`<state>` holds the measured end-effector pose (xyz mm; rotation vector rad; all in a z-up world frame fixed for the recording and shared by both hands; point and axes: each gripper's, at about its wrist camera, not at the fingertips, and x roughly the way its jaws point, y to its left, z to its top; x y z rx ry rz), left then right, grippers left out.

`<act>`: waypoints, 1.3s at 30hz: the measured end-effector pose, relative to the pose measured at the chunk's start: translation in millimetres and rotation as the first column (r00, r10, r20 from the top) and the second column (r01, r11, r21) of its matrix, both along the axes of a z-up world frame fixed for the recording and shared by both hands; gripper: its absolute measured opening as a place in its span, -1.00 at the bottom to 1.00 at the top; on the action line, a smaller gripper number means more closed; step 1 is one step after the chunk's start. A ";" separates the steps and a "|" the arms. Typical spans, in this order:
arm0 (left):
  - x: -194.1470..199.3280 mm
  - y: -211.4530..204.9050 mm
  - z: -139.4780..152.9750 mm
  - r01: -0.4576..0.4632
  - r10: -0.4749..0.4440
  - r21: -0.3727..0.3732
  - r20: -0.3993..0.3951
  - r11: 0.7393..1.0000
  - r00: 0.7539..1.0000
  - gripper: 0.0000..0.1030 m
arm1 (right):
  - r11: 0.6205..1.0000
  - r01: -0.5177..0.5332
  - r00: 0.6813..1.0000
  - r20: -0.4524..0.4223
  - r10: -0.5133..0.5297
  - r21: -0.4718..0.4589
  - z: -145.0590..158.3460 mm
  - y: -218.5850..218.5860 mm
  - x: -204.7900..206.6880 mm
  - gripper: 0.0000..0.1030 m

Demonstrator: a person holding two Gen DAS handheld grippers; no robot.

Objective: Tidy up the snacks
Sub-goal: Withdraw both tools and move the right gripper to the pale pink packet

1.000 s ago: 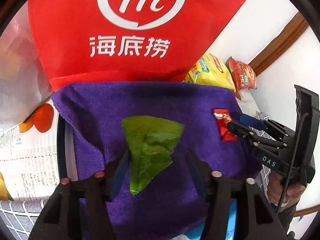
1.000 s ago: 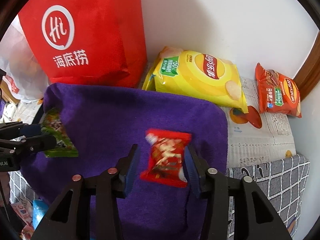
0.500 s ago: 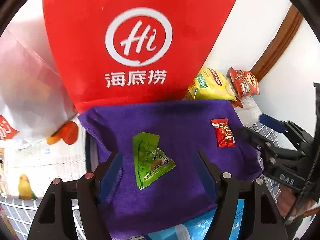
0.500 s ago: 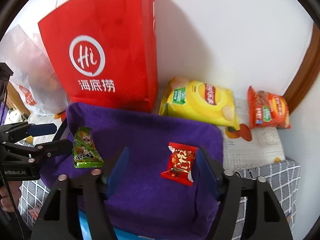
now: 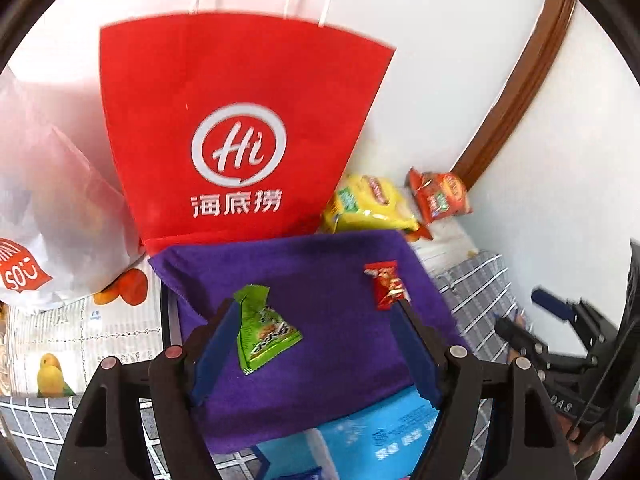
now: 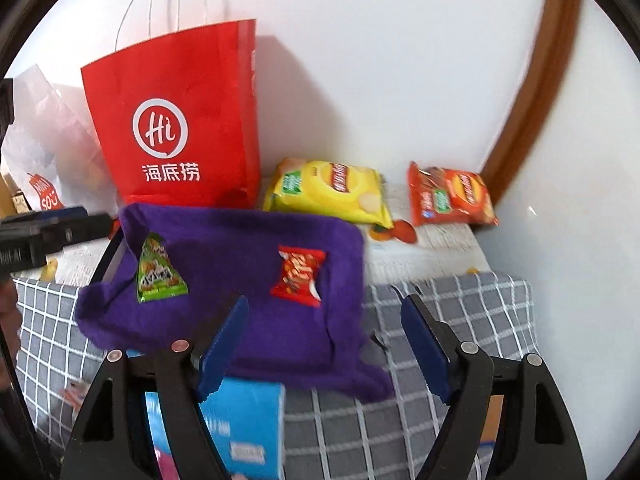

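Purple cloth (image 6: 240, 276), draped over a raised support on the checked cover (image 6: 460, 312); landmark for this entry. On the cloth: green packet (image 6: 158, 270) toward its left edge, red packet (image 6: 299, 276) right of its centre; lettering on both too small to read. Change noted: a second ago each packet lay between a gripper's fingers; both grippers have since drawn back and upward, leaving the packets lying free on the cloth. Left gripper (image 5: 316, 344) spread wide, grasping nothing; right gripper (image 6: 324, 344) likewise released and empty. Judgement: both placements look finished, so other snacks would be next. Behind the cloth: red bag (image 6: 180, 120), white "Hi" logo above three Chinese characters. Behind and right of the cloth: yellow chip bag (image 6: 328, 192) and orange chip bag (image 6: 450, 196), brand marks unreadable. Left of the red bag: white bag (image 5: 44, 208) with a red label, partly legible "SO". Below the cloth's near edge: blue box (image 6: 244, 428), print blurred.
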<state>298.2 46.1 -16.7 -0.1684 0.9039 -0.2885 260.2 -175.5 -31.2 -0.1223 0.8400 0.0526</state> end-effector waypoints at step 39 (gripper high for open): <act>-175.1 51.6 -37.8 -0.153 0.148 0.133 0.048 0.979 0.988 0.46 | 0.935 -0.289 0.951 -0.052 0.305 0.207 -102.5 7.1 -150.9 0.05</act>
